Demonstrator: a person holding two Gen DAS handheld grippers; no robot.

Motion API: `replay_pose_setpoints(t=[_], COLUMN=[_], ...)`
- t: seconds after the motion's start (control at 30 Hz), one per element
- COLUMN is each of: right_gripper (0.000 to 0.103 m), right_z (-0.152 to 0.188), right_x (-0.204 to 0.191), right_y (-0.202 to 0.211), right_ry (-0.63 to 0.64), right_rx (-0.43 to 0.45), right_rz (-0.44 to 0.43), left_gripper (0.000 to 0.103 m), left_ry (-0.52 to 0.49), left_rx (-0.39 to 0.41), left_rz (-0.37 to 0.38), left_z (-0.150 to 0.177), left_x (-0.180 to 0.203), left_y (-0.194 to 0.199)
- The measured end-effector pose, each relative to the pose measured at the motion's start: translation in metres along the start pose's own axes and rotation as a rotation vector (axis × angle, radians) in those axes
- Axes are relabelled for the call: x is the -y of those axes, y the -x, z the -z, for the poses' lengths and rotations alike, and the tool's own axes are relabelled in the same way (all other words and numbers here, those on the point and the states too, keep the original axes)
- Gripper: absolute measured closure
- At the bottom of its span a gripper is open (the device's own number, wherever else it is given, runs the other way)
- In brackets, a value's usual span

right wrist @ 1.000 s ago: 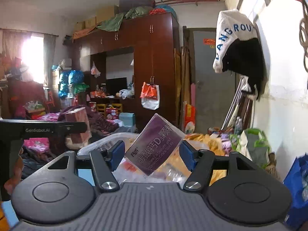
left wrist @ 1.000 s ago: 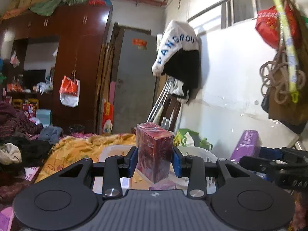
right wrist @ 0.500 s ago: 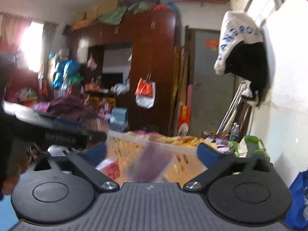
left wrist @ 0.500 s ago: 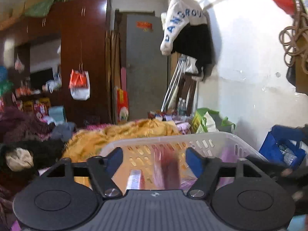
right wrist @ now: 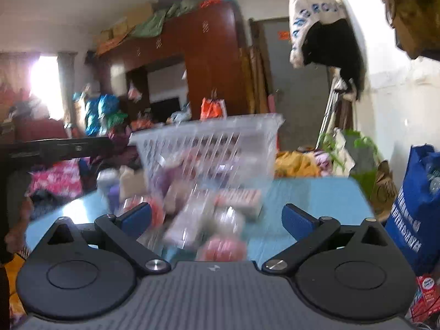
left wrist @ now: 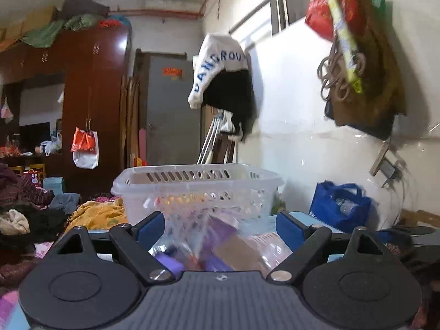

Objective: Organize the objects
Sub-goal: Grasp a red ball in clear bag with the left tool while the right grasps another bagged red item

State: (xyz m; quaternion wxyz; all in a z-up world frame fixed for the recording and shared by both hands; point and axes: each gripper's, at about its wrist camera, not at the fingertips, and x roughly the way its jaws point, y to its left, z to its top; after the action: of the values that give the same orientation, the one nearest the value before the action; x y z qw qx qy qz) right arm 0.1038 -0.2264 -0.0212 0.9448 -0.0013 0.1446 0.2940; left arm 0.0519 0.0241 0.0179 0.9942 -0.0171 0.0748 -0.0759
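Here packets (left wrist: 220, 244) lie between the spread left tool (left wrist: 220, 227).

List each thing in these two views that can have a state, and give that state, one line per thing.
Left gripper: open, holding nothing.
Right gripper: open, holding nothing.
Basket: upright on the blue table, packets visible through its wall.
Packets: loose in a pile on the table in front of the basket, blurred.
Blue bag: upright, open at the top.
Door: shut.
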Motion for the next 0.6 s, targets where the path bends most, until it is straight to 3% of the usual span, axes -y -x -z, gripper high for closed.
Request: replay_pose_setpoints(t=[0.1, 0.27, 0.4, 0.53, 0.6], right_gripper=[0.013, 0.036, 0.041, 0.053, 0.053], right_z=[0.002, 0.003, 0.004, 0.007, 0.010], right_x=[-0.002, -0.005, -0.005, -0.002, -0.003], right_y=[-0.011, -0.025, -0.025, -0.027, -0.025], right_ry=[0.009, 0.029, 0.037, 0.025, 0.026], right_rx=[-0.031, -0.100, -0.111, -0.118, -0.116], right_rz=[0.013, -0.002, 0.008, 0.000, 0.000], left_gripper=[0.012, 0.012, 0.012, 0.013, 0.017], left_ry=[0.022, -0.049, -0.059, -0.098, -0.097], left_rx=[-0.013, -0.055, -0.094, -0.106, -0.119], left_rz=[0.035, 0.044, 0.063, 0.038, 0.037], left_z=[0.012, 0.019, 0.029, 0.036, 0.038], left_x=[0.009, 0.032, 0.041, 0.053, 0.055], left_y=[0.007, -0.003, -0.010, -0.017, -0.022])
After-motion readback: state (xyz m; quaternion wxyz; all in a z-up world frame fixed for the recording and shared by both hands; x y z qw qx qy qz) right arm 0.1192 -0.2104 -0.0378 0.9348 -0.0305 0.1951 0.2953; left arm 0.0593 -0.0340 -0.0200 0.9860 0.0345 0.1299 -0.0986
